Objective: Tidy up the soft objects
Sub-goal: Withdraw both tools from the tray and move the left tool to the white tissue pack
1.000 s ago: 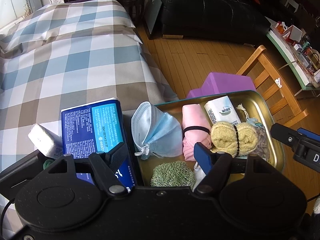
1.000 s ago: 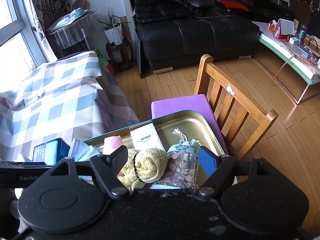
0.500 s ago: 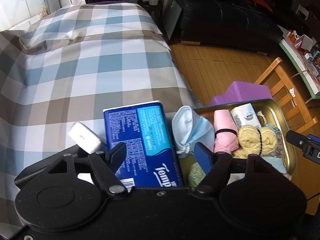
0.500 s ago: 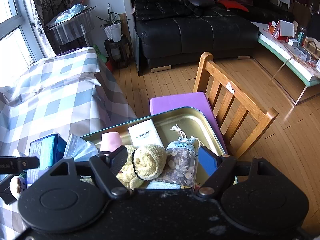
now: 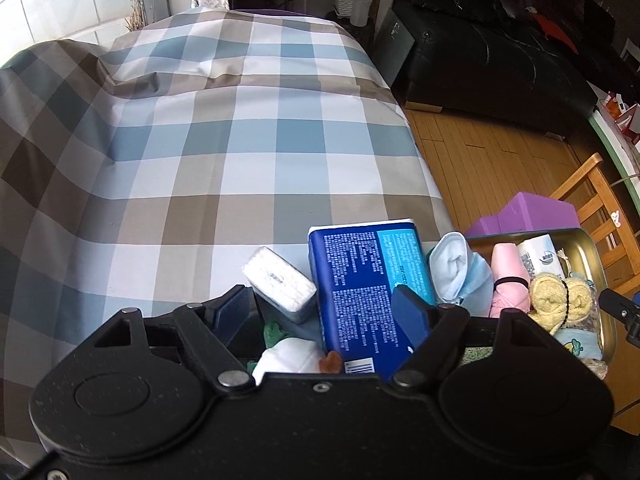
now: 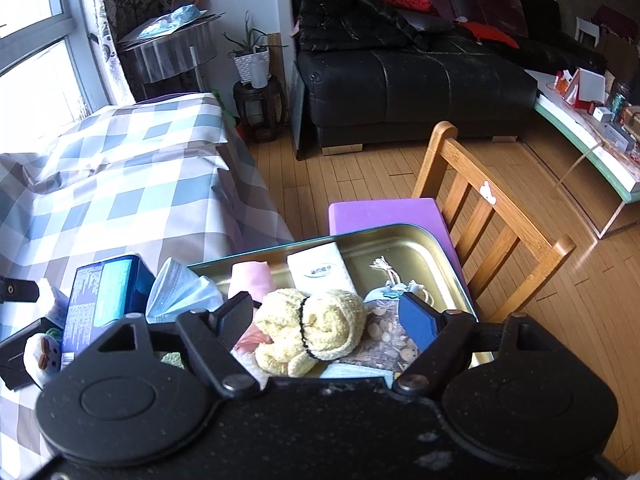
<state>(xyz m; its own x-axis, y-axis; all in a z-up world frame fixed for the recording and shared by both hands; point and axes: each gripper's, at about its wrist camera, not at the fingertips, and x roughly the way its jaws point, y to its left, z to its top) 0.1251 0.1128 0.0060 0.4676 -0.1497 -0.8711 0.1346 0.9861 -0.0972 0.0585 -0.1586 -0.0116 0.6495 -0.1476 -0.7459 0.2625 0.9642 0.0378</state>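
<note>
My left gripper (image 5: pixel 324 312) hangs over the checked tablecloth (image 5: pixel 224 152), its jaws opening. Below and between its fingers lie a blue tissue pack (image 5: pixel 368 280), a white wrapped pack (image 5: pixel 280 280) and a small white plush toy (image 5: pixel 288 356); none is gripped. My right gripper (image 6: pixel 326 316) stands open over the golden metal tray (image 6: pixel 420 248). A yellow rolled towel (image 6: pixel 316 328) with a black band lies between its fingers, its pads apart from it. Also in the tray are a pink roll (image 6: pixel 250 276), a white tissue packet (image 6: pixel 320 268) and a sachet (image 6: pixel 384 328).
A blue face mask (image 6: pixel 180 292) lies over the tray's left rim. The tray rests partly on a purple block (image 6: pixel 384 212) on a wooden chair (image 6: pixel 492 216). Behind are a wooden floor, a black sofa (image 6: pixel 400 80) and a plant stand (image 6: pixel 256 96).
My left gripper has swung left, from over the tray's near end to over the blue pack and white pack; the plush toy has come into view. The right gripper has barely shifted.
</note>
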